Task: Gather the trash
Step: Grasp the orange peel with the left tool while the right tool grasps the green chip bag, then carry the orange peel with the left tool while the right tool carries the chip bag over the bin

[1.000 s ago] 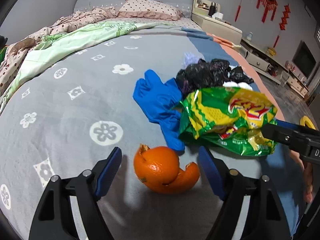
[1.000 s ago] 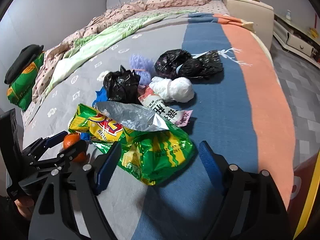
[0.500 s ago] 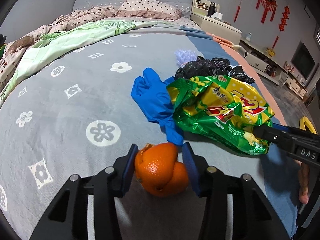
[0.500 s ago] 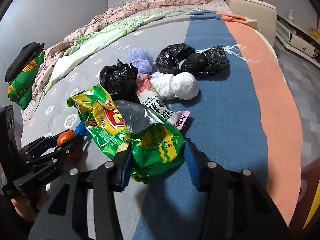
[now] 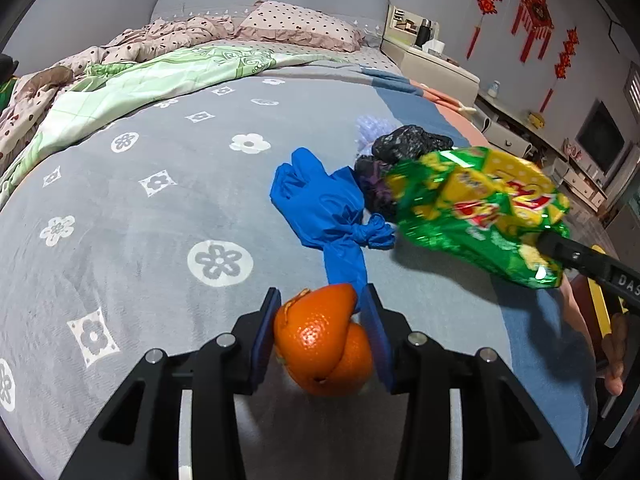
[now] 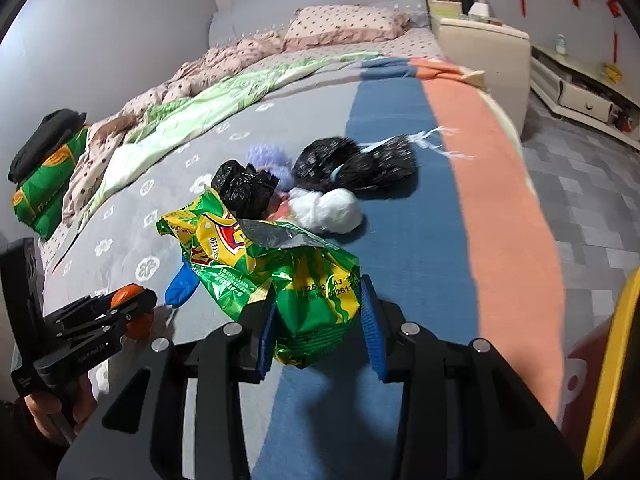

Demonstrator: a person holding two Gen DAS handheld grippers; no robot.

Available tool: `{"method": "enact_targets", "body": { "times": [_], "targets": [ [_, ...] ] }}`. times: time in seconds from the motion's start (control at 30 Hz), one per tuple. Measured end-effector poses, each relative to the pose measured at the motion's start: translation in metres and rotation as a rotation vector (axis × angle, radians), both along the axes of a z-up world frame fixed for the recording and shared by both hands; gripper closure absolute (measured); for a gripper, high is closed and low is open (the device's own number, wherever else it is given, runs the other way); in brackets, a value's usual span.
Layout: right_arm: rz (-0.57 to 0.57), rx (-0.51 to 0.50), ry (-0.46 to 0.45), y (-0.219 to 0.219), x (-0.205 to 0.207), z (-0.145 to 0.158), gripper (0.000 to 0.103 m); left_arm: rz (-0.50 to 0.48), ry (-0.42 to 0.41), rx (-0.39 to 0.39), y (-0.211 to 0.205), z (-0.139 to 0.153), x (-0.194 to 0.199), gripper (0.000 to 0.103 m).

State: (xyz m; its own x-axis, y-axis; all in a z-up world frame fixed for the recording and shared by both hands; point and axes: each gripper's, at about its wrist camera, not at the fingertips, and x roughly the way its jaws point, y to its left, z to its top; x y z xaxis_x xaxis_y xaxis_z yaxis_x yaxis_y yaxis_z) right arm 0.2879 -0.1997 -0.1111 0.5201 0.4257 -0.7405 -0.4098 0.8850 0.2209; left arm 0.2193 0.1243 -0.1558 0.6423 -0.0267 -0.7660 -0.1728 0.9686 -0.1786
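The orange peel (image 5: 320, 344) is squeezed between the blue pads of my left gripper (image 5: 322, 300), whose jaws are still closing on it just above the grey bedspread (image 5: 160, 220). A crumpled green and yellow chip bag (image 6: 280, 264) hangs lifted in my right gripper (image 6: 318, 300), whose jaws are also closing, pads pressing its lower end. In the left wrist view the chip bag (image 5: 472, 208) hovers right of a knotted blue glove (image 5: 320, 204). Behind it lie black bags (image 6: 244, 188), a white wad (image 6: 328, 210) and a purple fluffy ball (image 6: 268, 158).
A green quilt (image 5: 160, 80) and spotted pillow (image 5: 300, 24) fill the head of the bed. A beige nightstand (image 6: 480, 52) stands at the far right, with tiled floor (image 6: 580, 200) beside the bed's orange edge. A yellow rim (image 6: 612, 360) shows at lower right.
Both grippers closed from wide open: the left onto the orange peel, folding it narrower, and the right onto the chip bag, which has crumpled and risen off the bed.
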Motion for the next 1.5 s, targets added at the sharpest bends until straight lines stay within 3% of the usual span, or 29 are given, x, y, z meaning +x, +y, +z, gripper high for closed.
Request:
{"method": "enact_targets", "body": {
  "times": [0.47,1.07,1.5],
  "targets": [
    [-0.121,0.05,-0.114,-0.066,-0.03,0.052,0.068,0.014,-0.057,0.003,0.0,0.015,-0.015,0.064],
    [-0.204,0.116,-0.29,-0.126,-0.092,0.113,0.068,-0.022,-0.132,0.015,-0.028,0.059,-0.031,0.064],
    [-0.345,0.155,-0.361,-0.217,-0.109,0.157,0.068,-0.153,-0.229,0.06,-0.097,0.119,-0.022,0.064]
  ]
}}
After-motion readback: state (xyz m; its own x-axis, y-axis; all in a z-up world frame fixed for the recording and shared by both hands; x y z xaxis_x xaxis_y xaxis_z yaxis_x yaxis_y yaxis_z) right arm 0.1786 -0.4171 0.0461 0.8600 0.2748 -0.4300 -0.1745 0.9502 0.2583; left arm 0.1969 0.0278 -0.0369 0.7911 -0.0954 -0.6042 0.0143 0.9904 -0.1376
